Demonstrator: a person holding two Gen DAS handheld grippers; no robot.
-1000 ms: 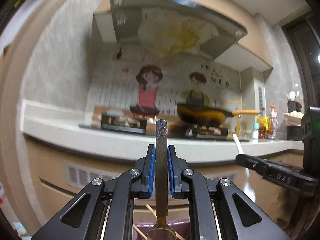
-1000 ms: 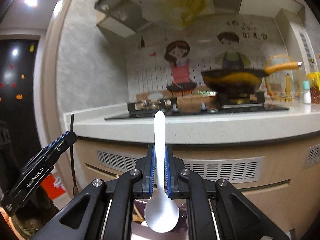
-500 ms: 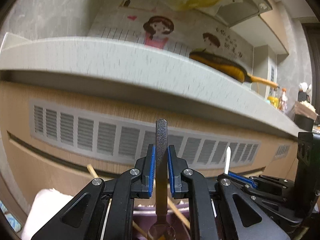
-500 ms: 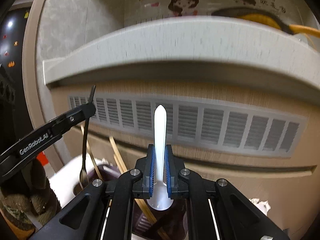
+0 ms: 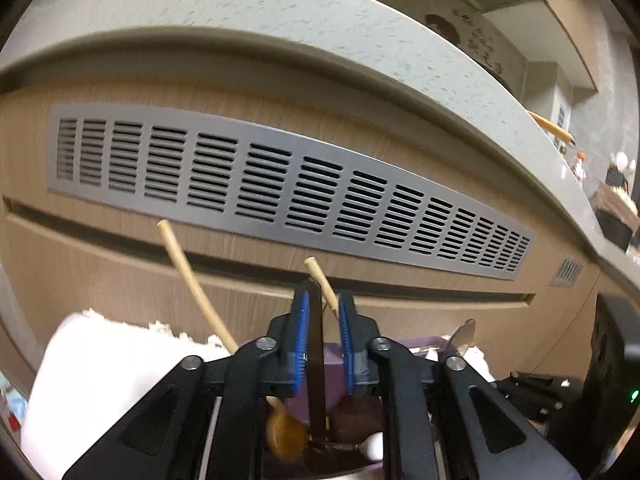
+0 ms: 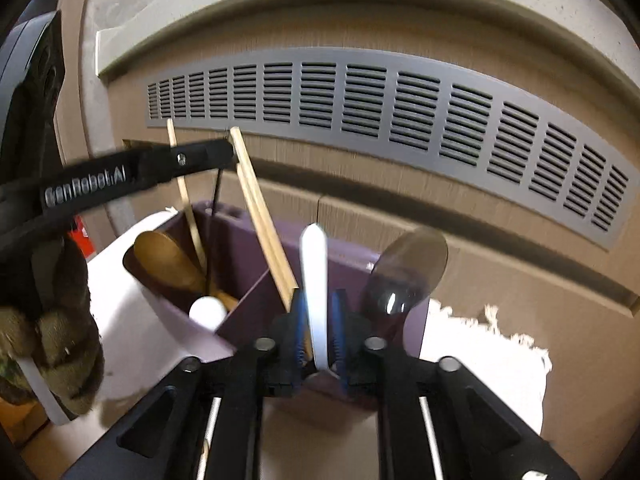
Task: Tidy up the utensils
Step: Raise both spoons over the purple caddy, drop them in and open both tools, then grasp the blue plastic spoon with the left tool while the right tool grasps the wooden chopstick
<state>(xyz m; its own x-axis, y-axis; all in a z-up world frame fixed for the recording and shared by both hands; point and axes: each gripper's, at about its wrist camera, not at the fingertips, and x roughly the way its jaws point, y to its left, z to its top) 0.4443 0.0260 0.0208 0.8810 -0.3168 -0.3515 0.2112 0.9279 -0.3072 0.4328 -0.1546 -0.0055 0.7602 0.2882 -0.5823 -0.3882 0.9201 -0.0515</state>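
**Jaws easing open over the purple caddy**

Jaws on both of your grippers are opening, each with a utensil handle still standing between the blue pads. A second ago both were clamped tight and raised in front of the stove and countertop; now you have them down below the counter edge, facing the grey vent grille (image 5: 280,188), directly over the purple utensil caddy (image 6: 244,236).

Your left gripper (image 5: 322,340) has the dark slim handle (image 5: 316,360) leaning against its left pad, with a gap on the right side; the pads no longer squeeze it. Its lower end drops into the caddy, where the bowl is too blurred to make out.

Your right gripper (image 6: 318,332) has the white spoon (image 6: 314,280) upright between the pads, with slivers of space on both sides; its bowl is hidden behind the gripper body inside the caddy.

Around them in the caddy: a wooden spoon (image 6: 168,260) and a white round object (image 6: 207,311) in the left compartment, wooden chopsticks (image 6: 260,216) leaning against the divider, and a metal spoon (image 6: 404,276) at the right end. The caddy rests on a white cloth (image 6: 480,352). Your gloved left hand (image 6: 52,332) is cut off at the frame's edge.
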